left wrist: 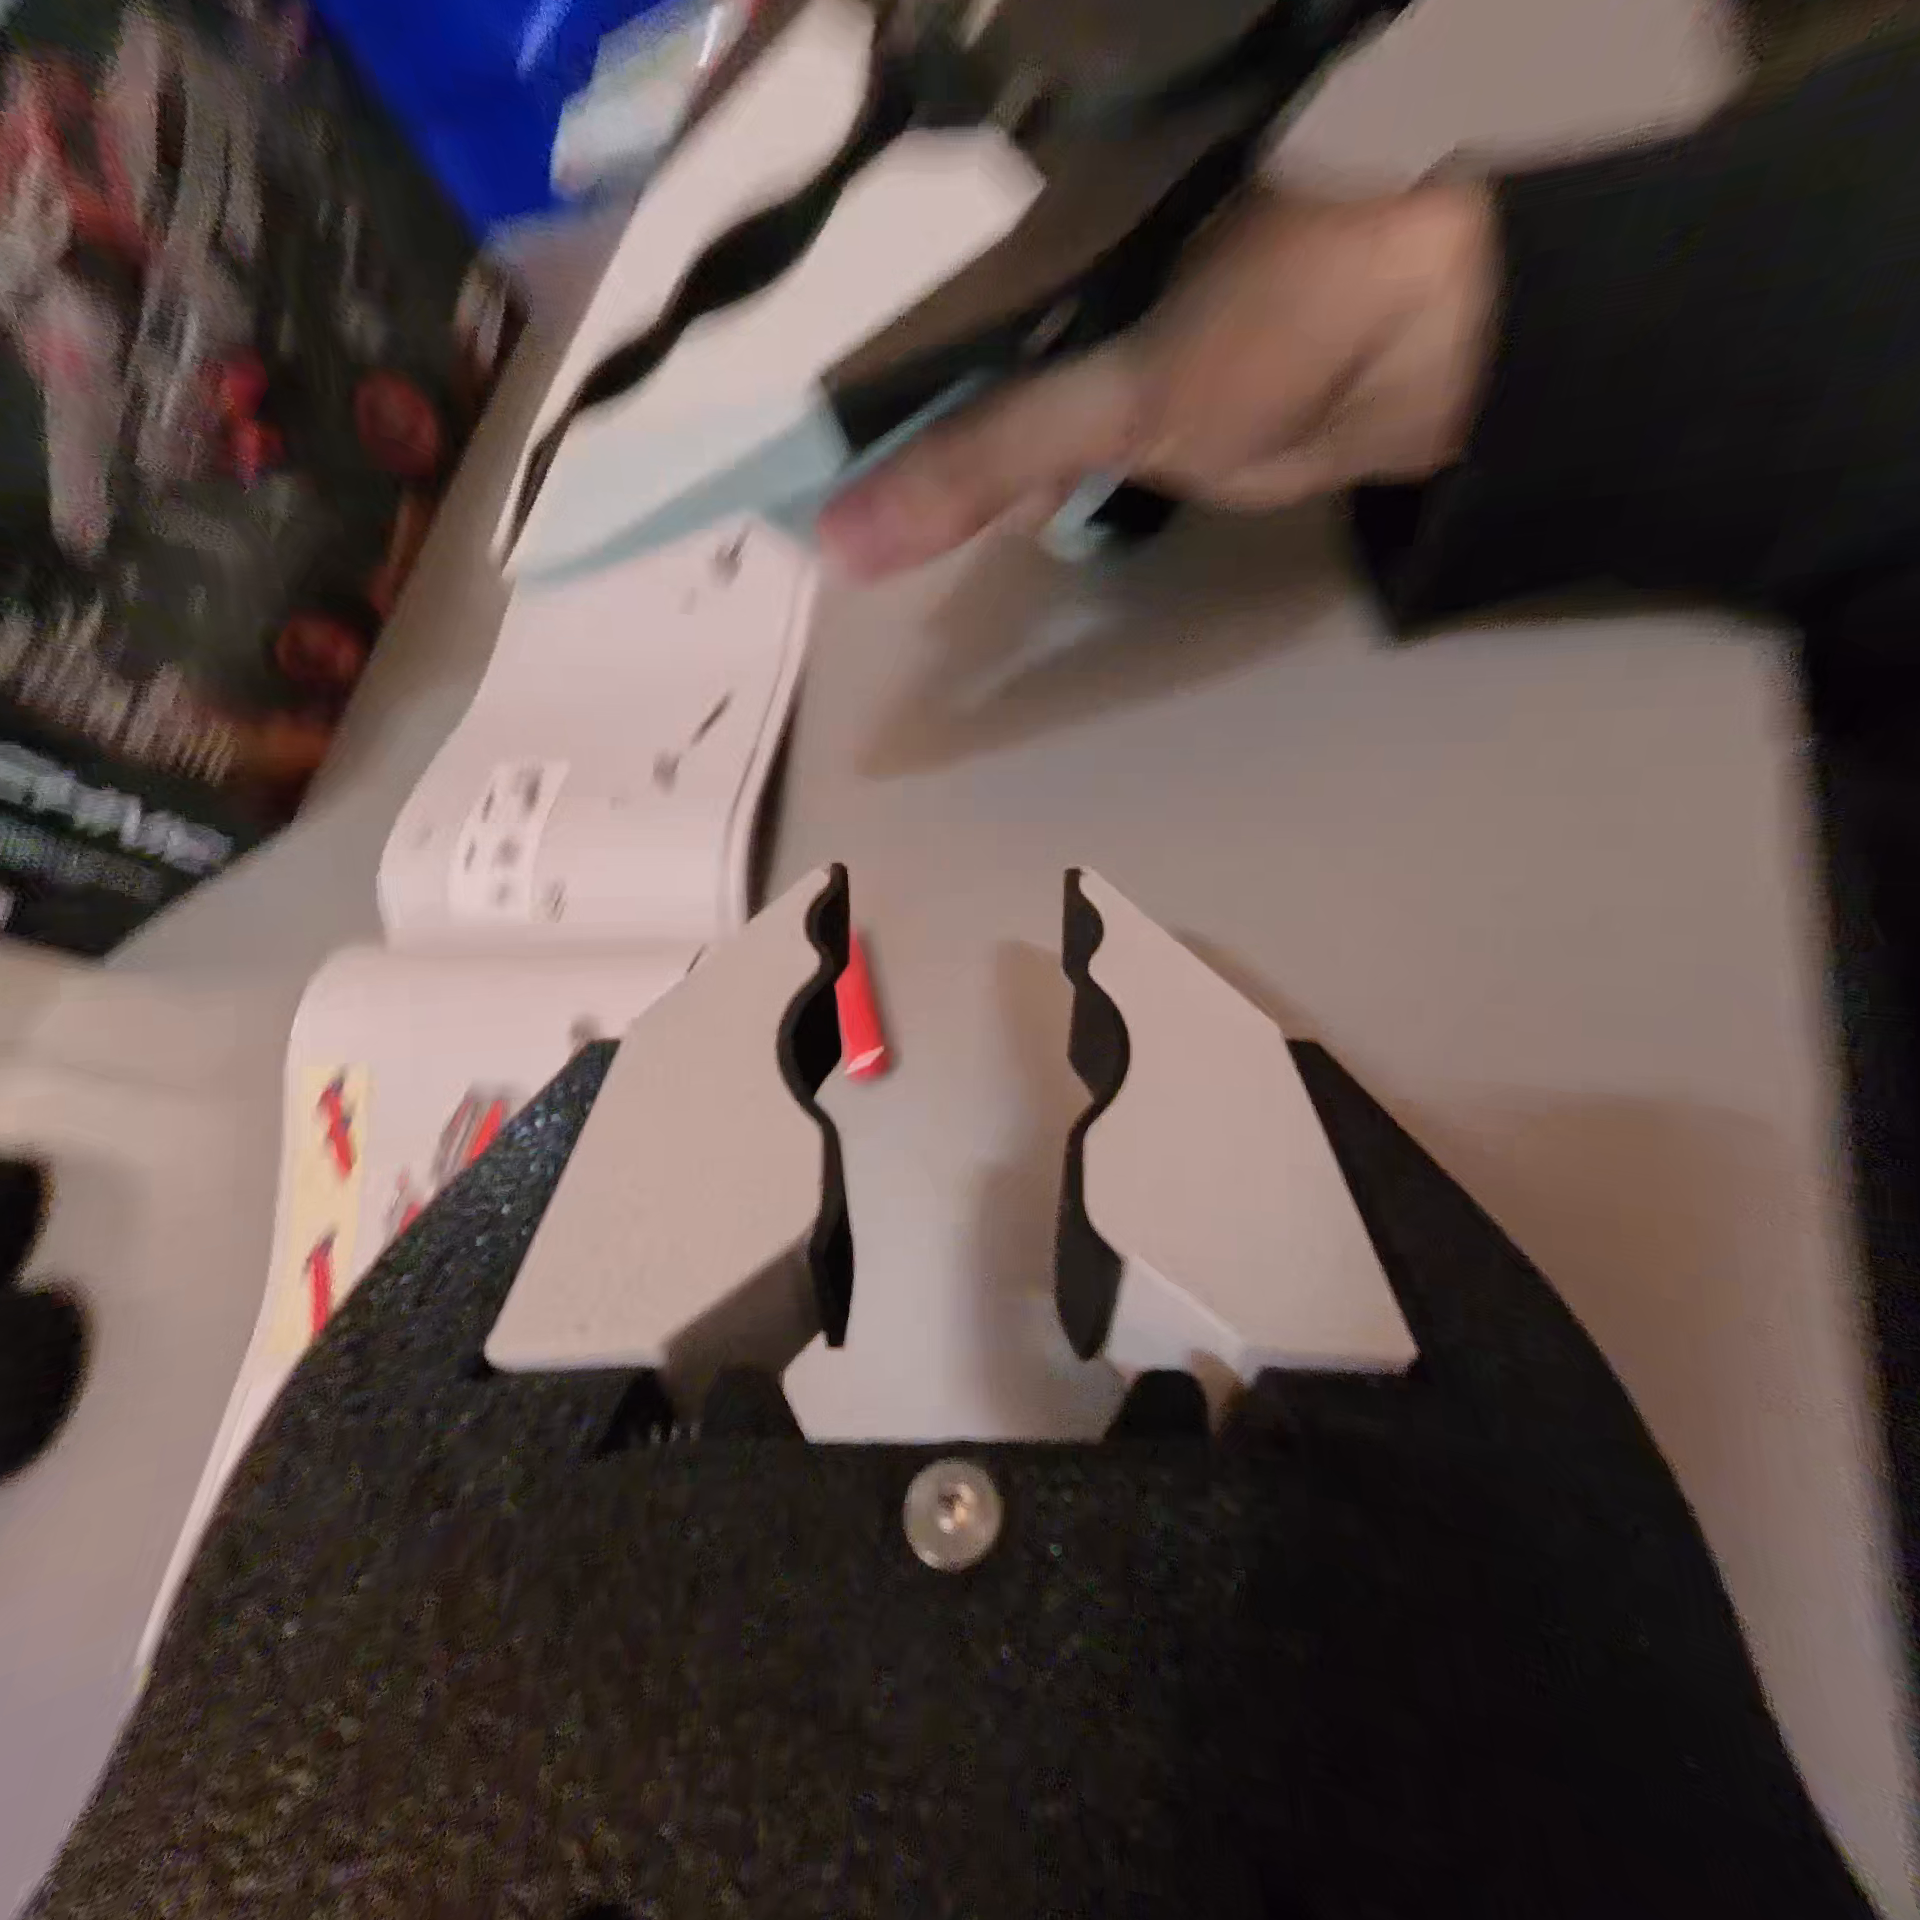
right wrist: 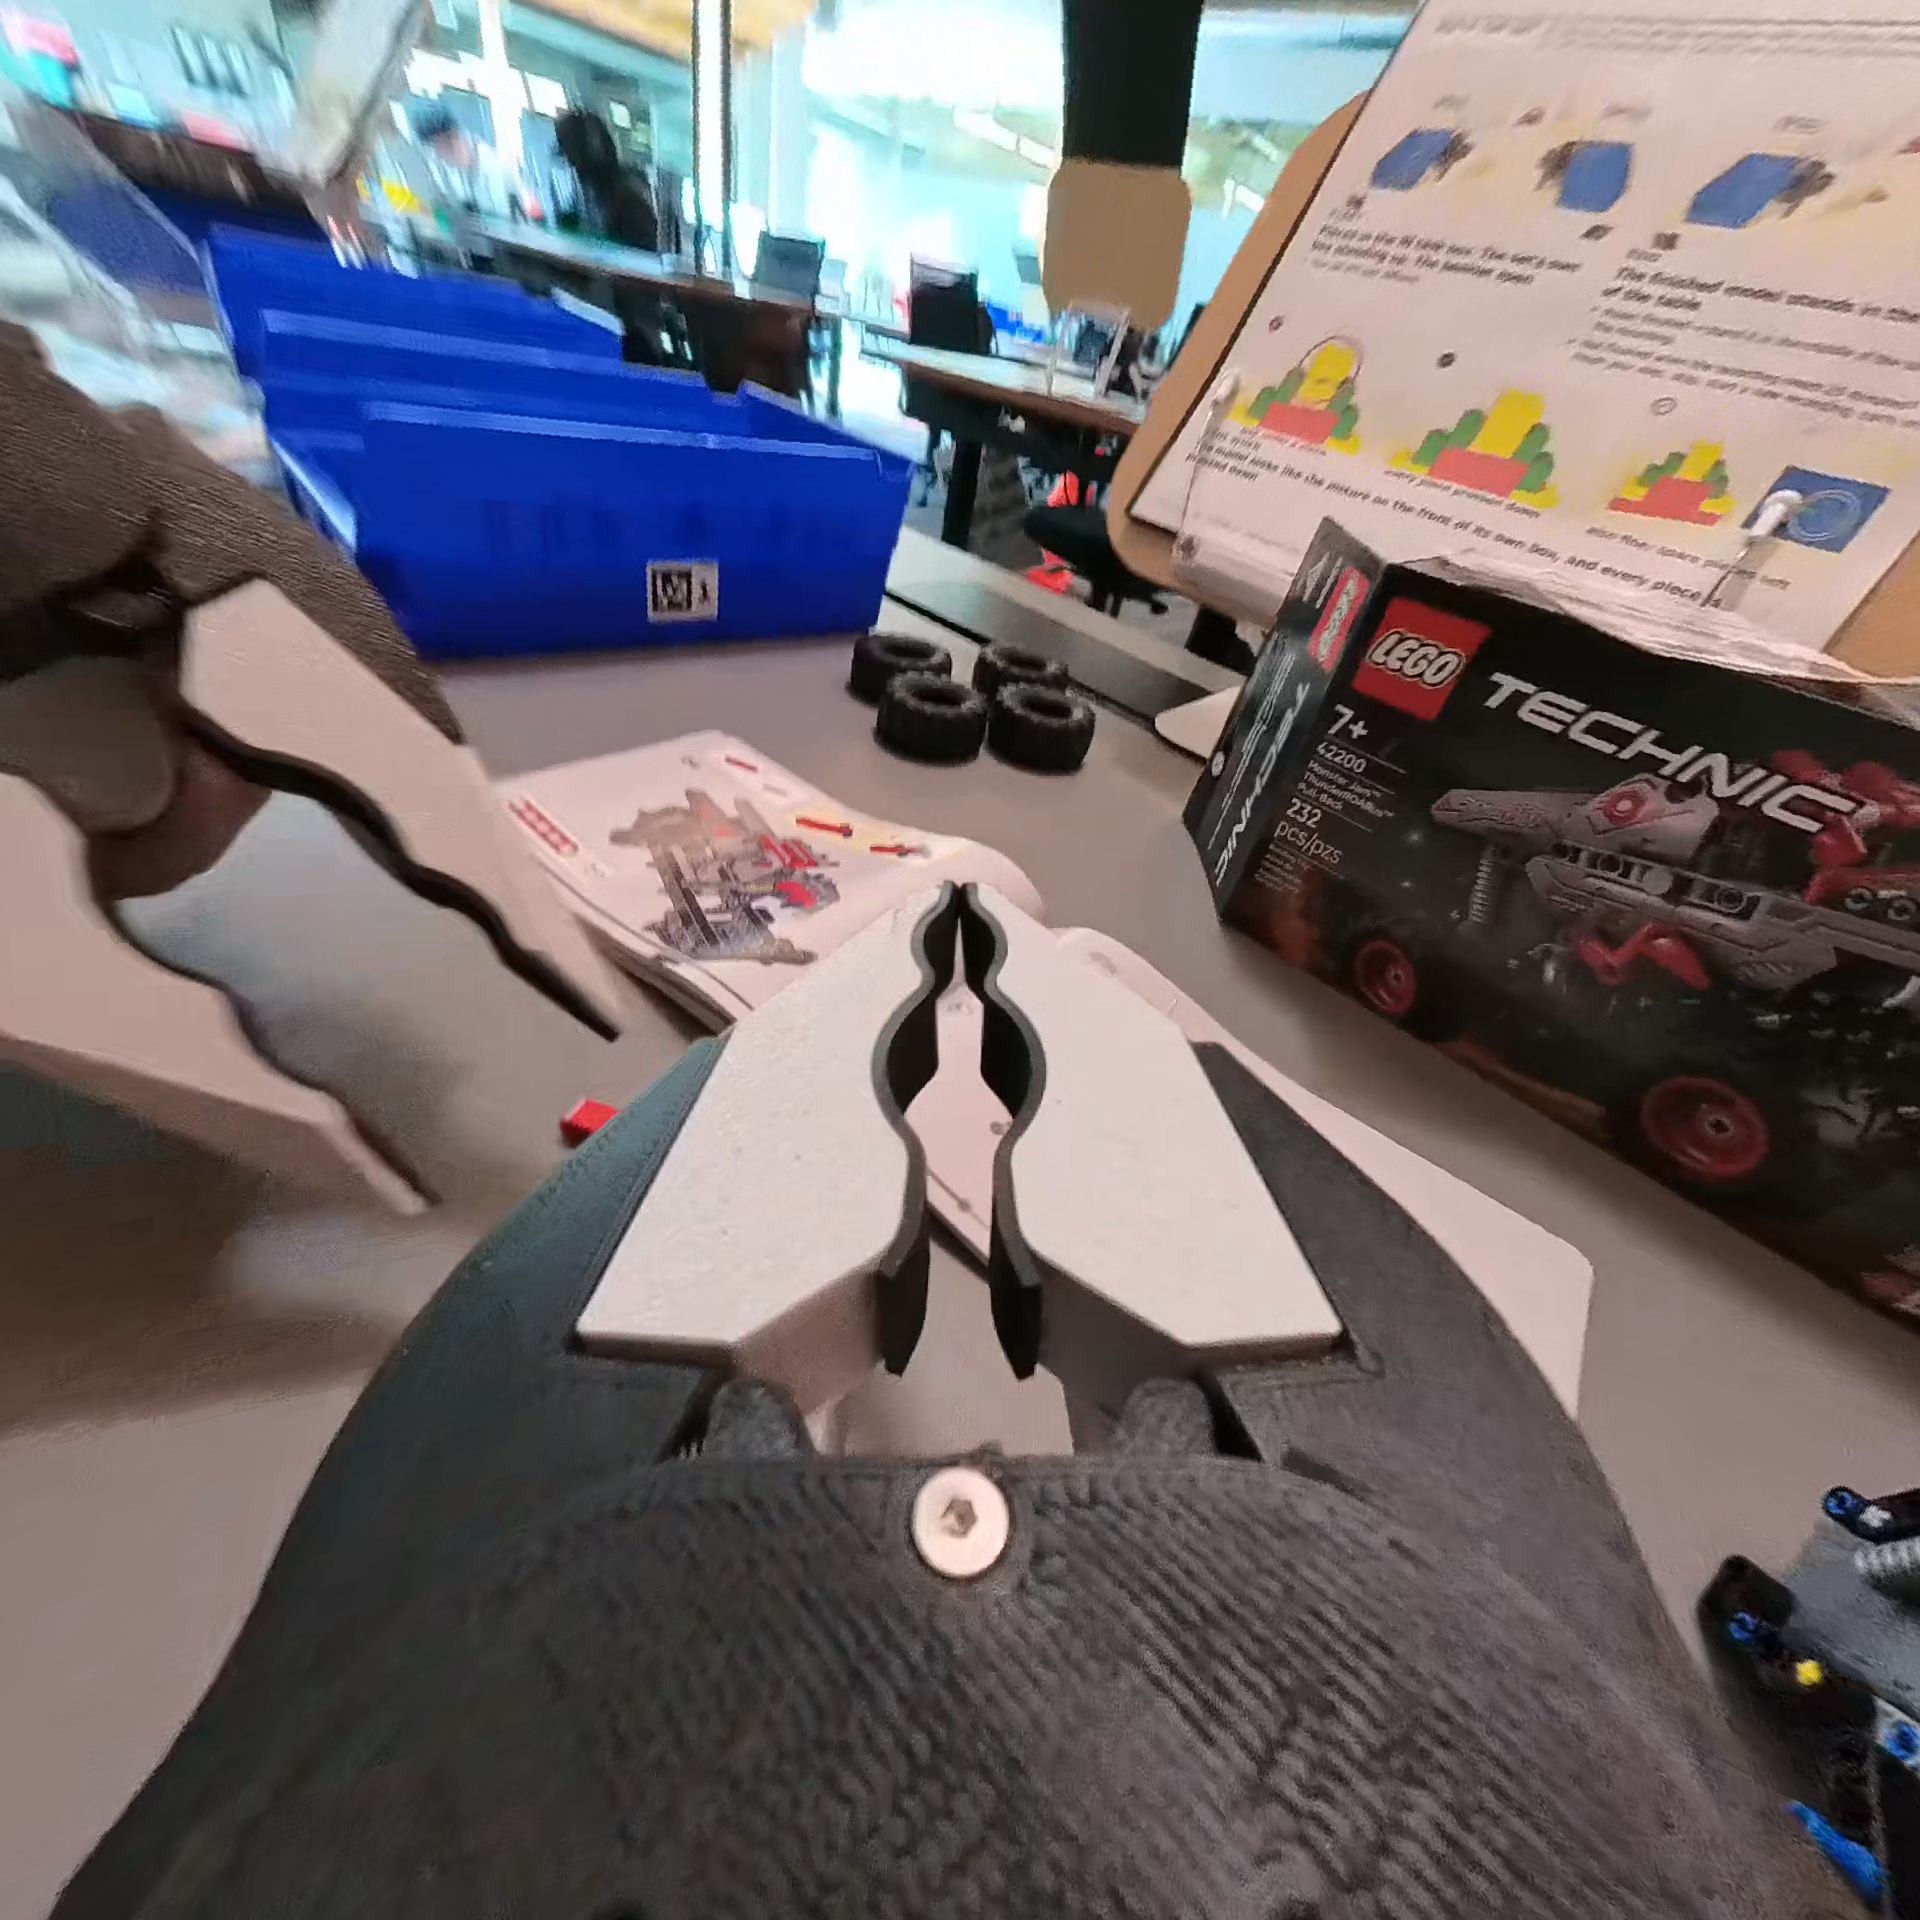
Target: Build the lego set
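Observation:
My left gripper (left wrist: 956, 883) is open and empty, low over the grey table (left wrist: 1351, 935). A small red Lego piece (left wrist: 862, 1008) lies on the table between its fingers, close to the left finger; it also shows in the right wrist view (right wrist: 590, 1120). My right gripper (right wrist: 958, 896) is shut, with its tips at a curled white page of the open instruction booklet (right wrist: 727, 862). I cannot tell whether it pinches the page. A partly built black and blue model (right wrist: 1829, 1662) sits at the lower right. The left gripper (right wrist: 520, 1122) shows open at the left.
The Lego box (right wrist: 1558, 852) stands at the right, with a printed instruction board (right wrist: 1558, 260) behind it. Several black tyres (right wrist: 966, 696) sit beyond the booklet. Blue bins (right wrist: 582, 499) stand at the back left. A hand (left wrist: 1247, 395) holds the right gripper (left wrist: 540, 499).

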Available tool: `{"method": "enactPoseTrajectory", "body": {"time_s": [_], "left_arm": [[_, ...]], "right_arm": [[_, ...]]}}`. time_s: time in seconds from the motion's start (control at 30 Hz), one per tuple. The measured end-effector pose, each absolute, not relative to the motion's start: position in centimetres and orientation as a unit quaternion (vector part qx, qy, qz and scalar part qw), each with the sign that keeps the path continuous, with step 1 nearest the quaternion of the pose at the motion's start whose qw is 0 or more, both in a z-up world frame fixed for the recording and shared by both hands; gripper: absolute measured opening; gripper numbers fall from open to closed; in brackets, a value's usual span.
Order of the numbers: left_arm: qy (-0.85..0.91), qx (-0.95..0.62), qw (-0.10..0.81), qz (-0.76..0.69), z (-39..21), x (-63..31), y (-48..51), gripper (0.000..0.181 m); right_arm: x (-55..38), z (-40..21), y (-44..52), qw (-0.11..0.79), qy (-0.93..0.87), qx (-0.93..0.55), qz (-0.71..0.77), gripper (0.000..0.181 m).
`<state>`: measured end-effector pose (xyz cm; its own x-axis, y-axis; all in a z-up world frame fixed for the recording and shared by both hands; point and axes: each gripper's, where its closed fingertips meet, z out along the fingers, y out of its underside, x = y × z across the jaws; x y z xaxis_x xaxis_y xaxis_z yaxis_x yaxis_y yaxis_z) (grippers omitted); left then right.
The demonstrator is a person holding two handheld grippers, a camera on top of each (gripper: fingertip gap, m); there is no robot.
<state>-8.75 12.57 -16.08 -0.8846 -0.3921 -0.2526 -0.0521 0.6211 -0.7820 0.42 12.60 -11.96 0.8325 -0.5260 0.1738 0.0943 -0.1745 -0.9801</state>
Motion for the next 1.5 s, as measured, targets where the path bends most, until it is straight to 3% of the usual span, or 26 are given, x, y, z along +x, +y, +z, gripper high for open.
{"method": "enactPoseTrajectory", "body": {"time_s": [0.03,0.17,0.37,0.77,1.17,1.4,1.5], "left_arm": [[0.873,-0.096,0.175,-0.444,-14.7,-10.7,10.9,0.036],[0.88,0.022,-0.038,-0.472,-14.3,-21.2,4.2,0.031],[0.902,0.02,-0.15,-0.404,-18.9,-27.9,-0.7,0.028],[0.947,-0.049,-0.113,-0.298,-24.4,-27.4,-1.8,0.018],[0.927,-0.124,-0.195,-0.295,-24.3,-27.2,-2.5,0.004],[0.964,0.001,-0.078,-0.254,-25.4,-27.3,-2.1,0.002],[0.948,0.002,-0.092,-0.305,-24.2,-27.2,-2.5,0.001]], "right_arm": [[0.4,-11.4,12.3,0.645,0.154,-0.71,-0.237,0.0],[0.2,-8.1,10.6,0.768,0.2,-0.593,-0.138,0.0],[0.7,-6.5,8.4,0.828,0.246,-0.502,-0.046,0.0],[-1.1,-5.7,8.2,0.837,0.206,-0.504,-0.054,0.0],[-1.9,-5.9,8.9,0.834,0.187,-0.519,-0.022,0.0],[-2.0,-6.1,7.8,0.836,0.189,-0.515,-0.017,0.0],[-2.7,-6.0,8.1,0.836,0.176,-0.52,-0.015,0.0]]}}
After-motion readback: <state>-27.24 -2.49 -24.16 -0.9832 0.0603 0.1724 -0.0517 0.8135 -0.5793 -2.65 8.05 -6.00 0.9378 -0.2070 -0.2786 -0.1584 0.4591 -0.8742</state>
